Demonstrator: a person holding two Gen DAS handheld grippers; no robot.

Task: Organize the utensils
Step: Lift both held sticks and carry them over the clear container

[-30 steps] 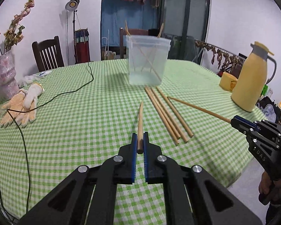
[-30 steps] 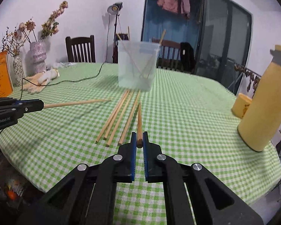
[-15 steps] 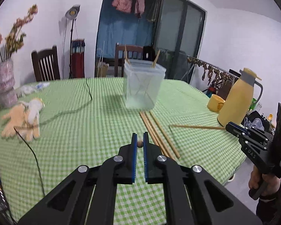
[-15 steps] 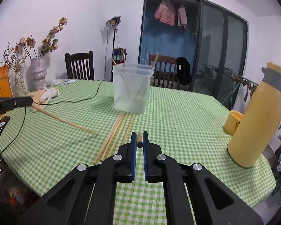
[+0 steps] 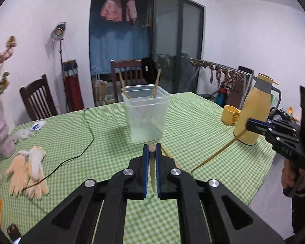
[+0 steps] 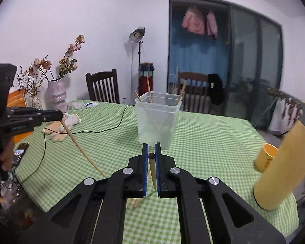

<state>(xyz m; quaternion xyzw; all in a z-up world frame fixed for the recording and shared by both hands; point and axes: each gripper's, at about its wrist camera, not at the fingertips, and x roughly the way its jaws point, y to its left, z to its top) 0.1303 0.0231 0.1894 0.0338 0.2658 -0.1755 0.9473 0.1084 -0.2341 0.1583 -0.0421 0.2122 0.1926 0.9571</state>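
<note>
A clear plastic tub (image 5: 146,113) (image 6: 157,120) stands mid-table with a few wooden chopsticks leaning inside. My left gripper (image 5: 151,148) is shut on a chopstick (image 5: 152,170) that hangs tip down over the cloth; from the right wrist view it (image 6: 60,118) holds that chopstick (image 6: 81,150) slanting down to the table. My right gripper (image 6: 151,154) is shut on another chopstick (image 6: 152,170), also tip down; in the left wrist view it (image 5: 249,125) holds that chopstick (image 5: 217,152). Both grippers are raised, short of the tub.
Green checked tablecloth (image 5: 91,142). Yellow thermos (image 5: 256,111) and yellow mug (image 5: 230,114) at the right. Gloves (image 5: 28,170), a black cable (image 5: 85,142) and a flower vase (image 6: 57,95) at the left. More chopsticks (image 5: 168,154) lie on the cloth, mostly hidden behind my left gripper. Chairs stand behind the table.
Both grippers have lifted their chopsticks off the cloth and tipped them from lying flat to hanging tip down. Both have come closer to the tub.
</note>
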